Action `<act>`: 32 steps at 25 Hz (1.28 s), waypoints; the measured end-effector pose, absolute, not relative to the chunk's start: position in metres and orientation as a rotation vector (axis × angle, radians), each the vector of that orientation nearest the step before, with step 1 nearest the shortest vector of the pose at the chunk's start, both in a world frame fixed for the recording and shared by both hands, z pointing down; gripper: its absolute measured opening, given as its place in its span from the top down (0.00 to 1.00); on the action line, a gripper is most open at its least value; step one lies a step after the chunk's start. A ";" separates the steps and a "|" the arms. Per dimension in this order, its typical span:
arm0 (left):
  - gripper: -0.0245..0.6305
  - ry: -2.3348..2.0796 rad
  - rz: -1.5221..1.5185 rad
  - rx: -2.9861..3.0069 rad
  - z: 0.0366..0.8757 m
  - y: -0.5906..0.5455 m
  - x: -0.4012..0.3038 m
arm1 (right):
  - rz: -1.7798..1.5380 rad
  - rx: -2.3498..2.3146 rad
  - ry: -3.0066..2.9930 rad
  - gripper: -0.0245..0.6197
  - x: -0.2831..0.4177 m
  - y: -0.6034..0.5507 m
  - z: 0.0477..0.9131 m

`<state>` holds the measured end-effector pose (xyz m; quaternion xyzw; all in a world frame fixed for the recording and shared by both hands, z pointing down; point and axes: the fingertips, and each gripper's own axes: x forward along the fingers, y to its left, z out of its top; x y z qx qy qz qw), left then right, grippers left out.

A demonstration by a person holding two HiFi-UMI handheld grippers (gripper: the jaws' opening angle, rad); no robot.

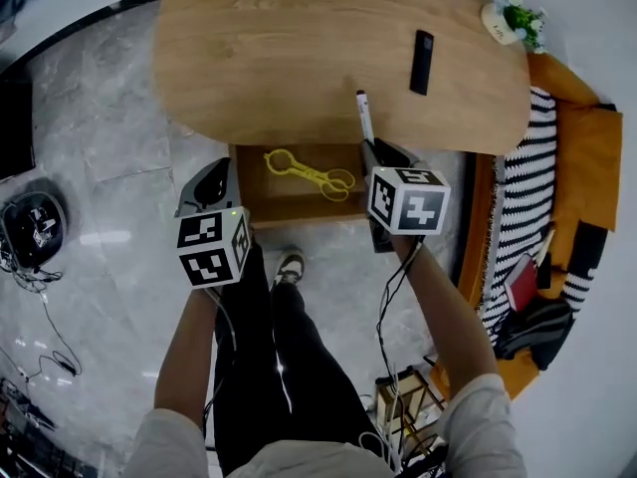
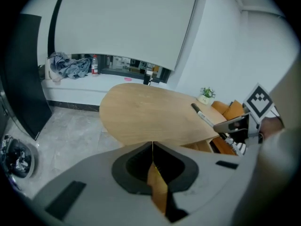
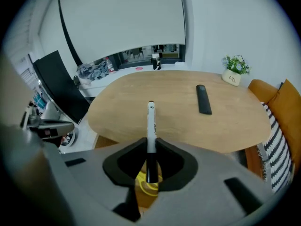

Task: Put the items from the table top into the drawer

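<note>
Right tongs (image 3: 149,142) clamped on the marker (image 3: 150,124) over the open drawer (image 1: 261,182), left tongs (image 2: 152,149) together and empty: we should lower the marker well inside before releasing, clear of the counter (image 1: 299,58) edge.

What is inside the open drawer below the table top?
Yellow tongs lie in the drawer. Its back is covered by the table top, its right corner by the right gripper.
</note>
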<state>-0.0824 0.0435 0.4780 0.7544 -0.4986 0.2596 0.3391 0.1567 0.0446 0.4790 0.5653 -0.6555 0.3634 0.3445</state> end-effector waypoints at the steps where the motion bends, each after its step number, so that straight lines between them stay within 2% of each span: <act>1: 0.95 -1.308 0.670 1.954 0.477 0.052 -0.083 | 0.940 1.442 -1.713 0.87 0.154 0.055 0.478; 13: 0.95 -1.351 0.657 1.860 0.490 0.127 -0.083 | 0.857 1.102 -1.816 0.87 0.113 0.136 0.496; 21: 0.95 -1.326 0.685 1.871 0.498 0.123 -0.077 | 0.797 1.002 -1.797 0.87 0.104 0.142 0.515; 23: 0.95 -1.328 0.693 1.873 0.499 0.116 -0.078 | 0.762 0.999 -1.775 0.72 0.108 0.140 0.522; 24: 0.95 -1.330 0.696 1.874 0.499 0.112 -0.078 | 0.753 1.005 -1.767 0.70 0.110 0.138 0.524; 32: 0.95 -1.322 0.719 1.893 0.502 0.094 -0.076 | 0.806 1.100 -1.723 0.72 0.136 0.134 0.530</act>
